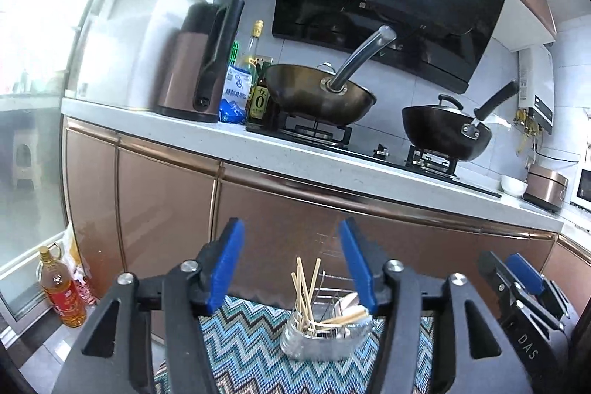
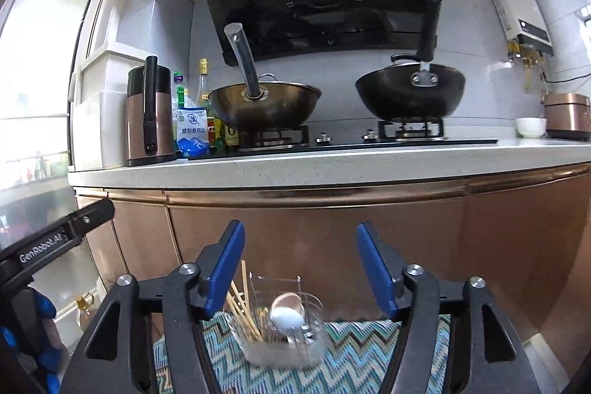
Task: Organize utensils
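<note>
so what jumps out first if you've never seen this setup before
Nearest the cameras, a clear glass jar holding wooden chopsticks and a white spoon stands on a blue zigzag-patterned mat. The open blue-padded left tool and right tool frame it, touching nothing. Behind, a bronze wok and a black wok sit on the stove.

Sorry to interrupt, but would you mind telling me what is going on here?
A person holds two blue-padded grippers, tidying utensils. Both the left gripper and the right gripper are open and empty, held above a clear glass holder on a zigzag-patterned mat. The holder contains wooden chopsticks and a white spoon.
</note>
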Demonstrator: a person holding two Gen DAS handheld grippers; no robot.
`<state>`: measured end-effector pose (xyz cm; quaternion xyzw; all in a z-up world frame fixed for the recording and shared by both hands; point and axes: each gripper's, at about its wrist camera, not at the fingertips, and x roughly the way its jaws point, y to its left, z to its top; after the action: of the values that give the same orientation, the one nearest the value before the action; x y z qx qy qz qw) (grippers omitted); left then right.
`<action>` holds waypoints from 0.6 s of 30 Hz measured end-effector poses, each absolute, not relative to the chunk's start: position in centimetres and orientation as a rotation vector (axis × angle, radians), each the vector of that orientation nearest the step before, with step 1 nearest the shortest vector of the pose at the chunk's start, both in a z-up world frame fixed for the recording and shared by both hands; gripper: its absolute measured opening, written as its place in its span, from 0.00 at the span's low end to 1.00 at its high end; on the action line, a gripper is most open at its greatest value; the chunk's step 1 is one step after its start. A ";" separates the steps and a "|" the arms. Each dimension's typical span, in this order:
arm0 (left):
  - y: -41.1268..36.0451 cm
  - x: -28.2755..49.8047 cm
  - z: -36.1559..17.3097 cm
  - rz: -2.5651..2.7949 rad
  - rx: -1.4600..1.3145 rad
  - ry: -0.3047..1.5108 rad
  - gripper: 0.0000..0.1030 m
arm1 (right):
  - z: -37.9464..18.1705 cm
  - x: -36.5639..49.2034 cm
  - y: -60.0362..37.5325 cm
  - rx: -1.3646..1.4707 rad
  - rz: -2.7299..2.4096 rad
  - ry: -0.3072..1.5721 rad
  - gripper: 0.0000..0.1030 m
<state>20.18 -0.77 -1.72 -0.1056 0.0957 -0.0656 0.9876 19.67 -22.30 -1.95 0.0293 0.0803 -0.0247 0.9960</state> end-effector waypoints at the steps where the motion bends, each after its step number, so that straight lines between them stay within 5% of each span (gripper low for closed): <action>1: -0.7 19.2 -1.5 -0.128 -0.208 0.183 0.58 | -1.8 19.2 -22.3 0.054 -0.055 0.163 0.72; 9: 0.0 14.9 -0.9 -0.087 -0.166 0.180 0.64 | -1.2 15.2 -22.6 0.007 -0.123 0.212 0.97; 18: 1.6 11.7 -1.8 0.004 -0.097 0.246 0.64 | -1.0 10.6 -21.4 -0.109 -0.277 0.244 1.00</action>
<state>11.68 1.57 -1.83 -0.0483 0.1229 0.0021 0.9912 10.60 -21.38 -0.99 -0.0543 0.1210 -0.1375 0.9816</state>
